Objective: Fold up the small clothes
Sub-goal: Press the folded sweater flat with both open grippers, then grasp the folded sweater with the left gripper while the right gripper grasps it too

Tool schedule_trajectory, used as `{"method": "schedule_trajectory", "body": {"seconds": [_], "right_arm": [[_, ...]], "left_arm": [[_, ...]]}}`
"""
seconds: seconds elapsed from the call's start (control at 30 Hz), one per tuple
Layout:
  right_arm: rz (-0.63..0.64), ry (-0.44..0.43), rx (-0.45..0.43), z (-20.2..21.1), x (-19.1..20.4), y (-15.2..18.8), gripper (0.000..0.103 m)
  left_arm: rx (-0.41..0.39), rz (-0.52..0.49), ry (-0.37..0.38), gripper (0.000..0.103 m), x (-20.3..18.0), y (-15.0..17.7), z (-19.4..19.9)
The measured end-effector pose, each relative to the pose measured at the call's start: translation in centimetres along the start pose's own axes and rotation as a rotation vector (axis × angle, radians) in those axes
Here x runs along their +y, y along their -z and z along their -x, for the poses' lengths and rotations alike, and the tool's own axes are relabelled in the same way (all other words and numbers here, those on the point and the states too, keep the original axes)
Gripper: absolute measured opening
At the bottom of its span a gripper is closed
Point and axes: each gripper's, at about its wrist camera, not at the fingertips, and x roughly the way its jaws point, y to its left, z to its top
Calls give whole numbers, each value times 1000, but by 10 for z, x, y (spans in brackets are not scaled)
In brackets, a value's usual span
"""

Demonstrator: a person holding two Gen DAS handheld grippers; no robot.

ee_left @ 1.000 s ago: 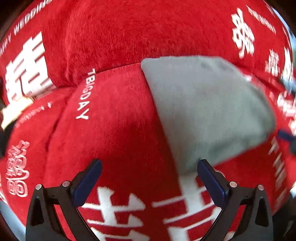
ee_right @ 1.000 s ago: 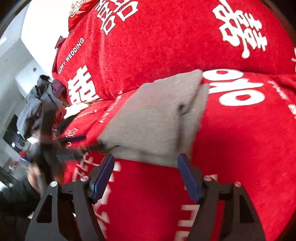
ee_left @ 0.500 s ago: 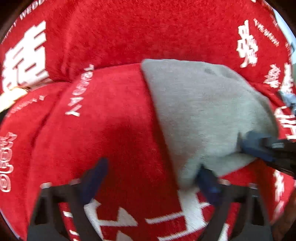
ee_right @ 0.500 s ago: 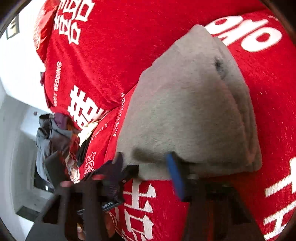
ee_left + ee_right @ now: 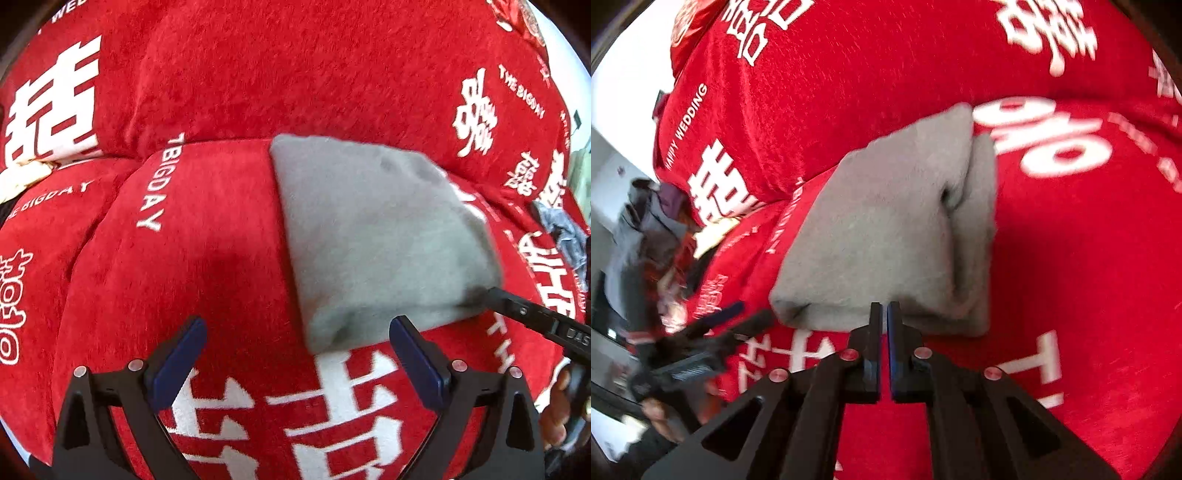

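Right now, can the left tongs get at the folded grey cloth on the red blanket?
Probably yes. The left tongs, jaws opening with nothing between them, sit just short of the folded grey cloth; only bare red blanket lies between.

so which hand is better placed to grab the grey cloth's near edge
Left hand-held gripper: its opening jaws frame the grey cloth's near corner. Right hand-held gripper is nearly shut, barely opening, nothing between.

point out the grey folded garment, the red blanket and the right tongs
grey folded garment [image 5: 376,236], left wrist view, middle of its top layer
red blanket [image 5: 207,258], left wrist view, bare plush left of the garment
right tongs [image 5: 884,314], right wrist view, between the nearly shut tips at the garment's near edge
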Motion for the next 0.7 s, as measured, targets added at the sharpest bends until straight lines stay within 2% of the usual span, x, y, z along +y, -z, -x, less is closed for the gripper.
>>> {"method": "schedule_trajectory", "body": {"seconds": [0.03,0.07,0.1,0.17,0.2,0.23,0.27,0.33,0.4,0.7], "right_arm": [[-16,-8,-8,5,-5,-6,19],[-35,-22,-19,9,-9,-10,39],[-69,-56,-44,14,-16,-15,63],[-176,-169,-182,33,-34,-19,81],[-214,-194,-243,40,-40,-18,84],[-223,-173,-277,44,-44,-19,85],[-196,-118,-268,42,-44,-23,85],[-134,-32,-224,33,-44,-30,85],[-137,1,-176,21,-49,-38,85],[-116,51,-22,-30,-53,-73,85]], "left_arm": [[9,1,13,99,-1,-3,-1],[14,2,15,99,-1,-7,-2],[12,6,5,99,-2,-11,-4],[2,22,-41,99,-1,-18,-7],[-18,26,-55,99,-1,-20,-6],[-40,26,-70,99,-1,-22,-4],[-56,24,-81,99,-2,-25,-3],[-50,24,-75,99,-3,-30,-5],[-25,23,-74,99,-3,-36,-13],[27,-23,-55,99,-16,-64,-46]]}}
